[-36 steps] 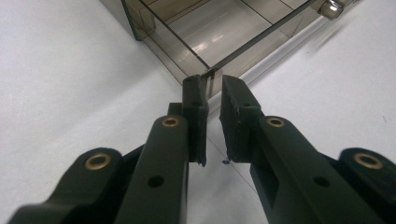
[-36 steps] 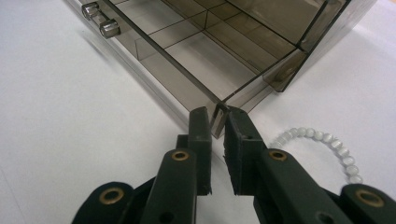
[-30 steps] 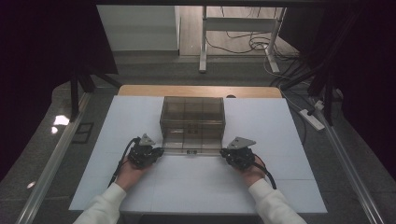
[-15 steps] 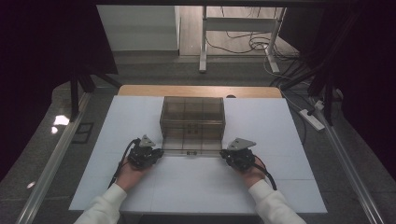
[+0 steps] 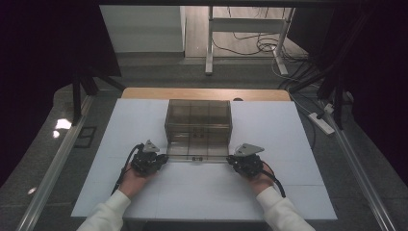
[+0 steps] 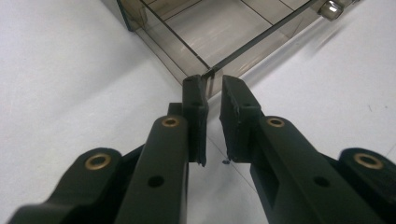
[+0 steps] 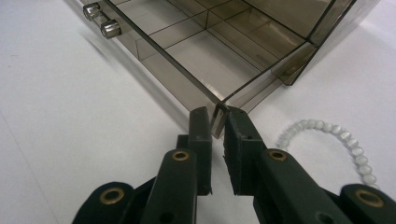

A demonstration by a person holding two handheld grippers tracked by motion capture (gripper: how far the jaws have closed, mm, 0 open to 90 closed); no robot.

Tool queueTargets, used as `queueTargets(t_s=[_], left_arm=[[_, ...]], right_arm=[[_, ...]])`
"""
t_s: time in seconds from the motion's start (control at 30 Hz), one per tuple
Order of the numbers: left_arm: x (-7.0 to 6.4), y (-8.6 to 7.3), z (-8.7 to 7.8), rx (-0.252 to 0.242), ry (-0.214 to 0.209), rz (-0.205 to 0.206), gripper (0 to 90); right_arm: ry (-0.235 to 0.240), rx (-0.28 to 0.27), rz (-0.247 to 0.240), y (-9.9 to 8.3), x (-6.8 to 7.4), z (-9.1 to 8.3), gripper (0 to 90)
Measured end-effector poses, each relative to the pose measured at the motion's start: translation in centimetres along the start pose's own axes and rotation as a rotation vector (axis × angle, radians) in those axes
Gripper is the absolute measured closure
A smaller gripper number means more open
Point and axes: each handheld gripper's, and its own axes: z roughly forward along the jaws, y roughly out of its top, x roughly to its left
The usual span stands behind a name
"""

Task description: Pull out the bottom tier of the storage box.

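A smoked, see-through acrylic drawer box (image 5: 198, 124) stands mid-bench on the white bench (image 5: 288, 192), and its bottom drawer (image 5: 198, 151) is drawn out toward the person, its two small metal knobs (image 7: 100, 21) facing forward. The left tongs (image 5: 161, 158) sit at the drawer's front-left corner, the right tongs (image 5: 232, 160) at its front-right corner. In each gripper view the jaws stand nearly closed, pinching the thin front corner wall between the pads; the left gripper view shows the left tongs (image 6: 212, 95) straddling the corner edge, and the right tongs (image 7: 217, 122) do likewise.

The drawer looks light, stiff and brittle, with slick walls that rubber pads should hold but that could chip or rack if squeezed hard or pushed unevenly. The corners are the stiffest places to hold; both sides should move together. A pale bead bracelet (image 7: 327, 140) lies on the bench just beside the right corner.
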Motion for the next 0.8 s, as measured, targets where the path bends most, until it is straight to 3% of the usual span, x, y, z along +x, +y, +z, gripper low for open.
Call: queueTargets(t_s=[0.8], left_arm=[[-0.19, -0.27, 0.16, 0.022, -0.014, 0.009, 79.3]], right_arm=[[0.017, 0.024, -0.001, -0.53, 0.02, 0.19, 81.2]])
